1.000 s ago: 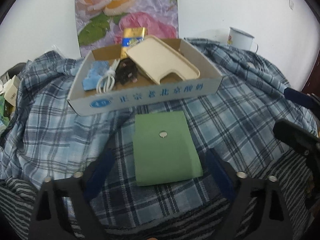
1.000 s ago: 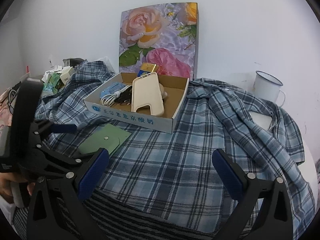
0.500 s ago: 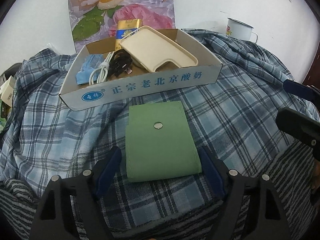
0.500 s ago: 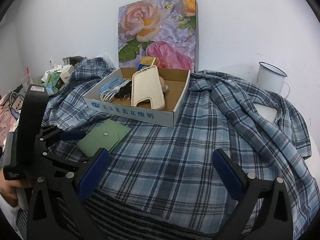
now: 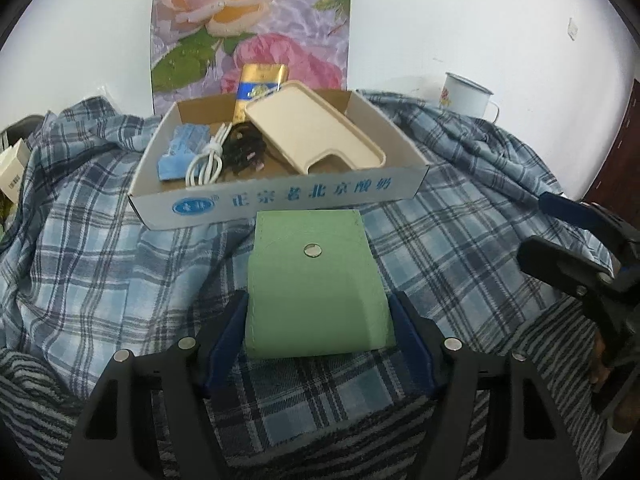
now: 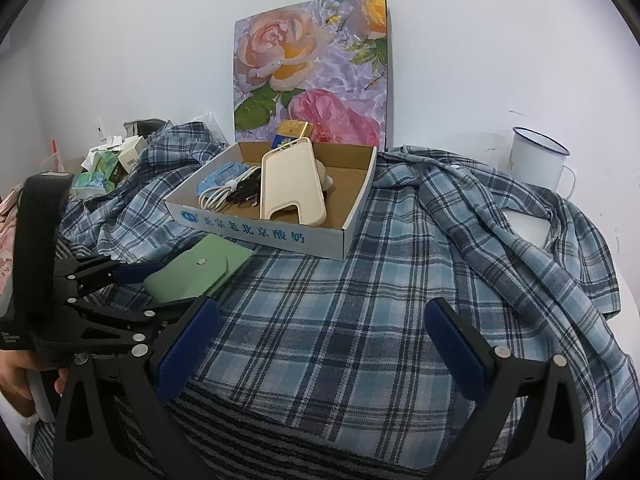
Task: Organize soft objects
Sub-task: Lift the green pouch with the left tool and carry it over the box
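Our left gripper (image 5: 318, 334) is closing its fingers (image 5: 228, 336) around a green pouch (image 5: 316, 280); they flank its near end, seemingly just touching. The pouch lies flat on a plaid shirt (image 5: 100, 272), just before a cardboard box (image 5: 280, 196). Our right gripper (image 6: 322, 344) hovers wide open, holding nothing.

- Your left gripper (image 5: 318, 332) now sits closer to the green pouch (image 5: 316, 284), its near end between the fingers.
- Its jaws are closing; the blue pads (image 5: 228, 336) now flank the pouch's edges instead of standing wide.
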Motion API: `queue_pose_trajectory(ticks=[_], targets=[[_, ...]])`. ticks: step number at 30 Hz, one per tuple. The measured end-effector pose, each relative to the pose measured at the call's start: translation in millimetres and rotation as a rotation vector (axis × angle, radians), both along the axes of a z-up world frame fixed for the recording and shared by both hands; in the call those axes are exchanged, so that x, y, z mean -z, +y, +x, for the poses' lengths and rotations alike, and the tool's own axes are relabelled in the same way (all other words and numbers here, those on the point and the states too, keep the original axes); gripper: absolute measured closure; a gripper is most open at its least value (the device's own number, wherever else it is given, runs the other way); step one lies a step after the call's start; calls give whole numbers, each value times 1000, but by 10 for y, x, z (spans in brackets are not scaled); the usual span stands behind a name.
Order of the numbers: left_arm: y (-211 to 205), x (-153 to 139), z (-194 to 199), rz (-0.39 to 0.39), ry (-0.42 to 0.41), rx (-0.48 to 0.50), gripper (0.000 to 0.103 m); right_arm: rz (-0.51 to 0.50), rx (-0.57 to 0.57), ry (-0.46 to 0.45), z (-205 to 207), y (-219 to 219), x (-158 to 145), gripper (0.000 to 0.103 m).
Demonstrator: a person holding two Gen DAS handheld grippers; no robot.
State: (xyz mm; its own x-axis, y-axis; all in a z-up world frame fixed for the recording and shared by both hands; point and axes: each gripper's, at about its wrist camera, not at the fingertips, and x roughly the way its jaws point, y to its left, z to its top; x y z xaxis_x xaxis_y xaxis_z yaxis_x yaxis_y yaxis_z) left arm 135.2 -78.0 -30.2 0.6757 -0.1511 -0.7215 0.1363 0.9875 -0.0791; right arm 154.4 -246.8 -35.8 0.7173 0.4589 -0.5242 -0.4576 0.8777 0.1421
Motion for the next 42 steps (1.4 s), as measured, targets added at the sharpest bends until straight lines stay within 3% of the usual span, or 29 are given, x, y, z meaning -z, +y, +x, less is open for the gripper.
queue_pose_trajectory(ticks=[16,21,28,42], targets=[[275,-465,-218,9,-133,-63,31,74,14,16,35,-86,3,0],[314,-619,-288,17,-173,-76,31,97,-1,-18,-10,-97,-76,0],[401,-966,-425,22,-257,-99,31,118,-2,-79,-99,-102,-361,0],[541,-1704,-722,34,-422,-116,31,139,-61,-289,-474,102,-1311,0]])
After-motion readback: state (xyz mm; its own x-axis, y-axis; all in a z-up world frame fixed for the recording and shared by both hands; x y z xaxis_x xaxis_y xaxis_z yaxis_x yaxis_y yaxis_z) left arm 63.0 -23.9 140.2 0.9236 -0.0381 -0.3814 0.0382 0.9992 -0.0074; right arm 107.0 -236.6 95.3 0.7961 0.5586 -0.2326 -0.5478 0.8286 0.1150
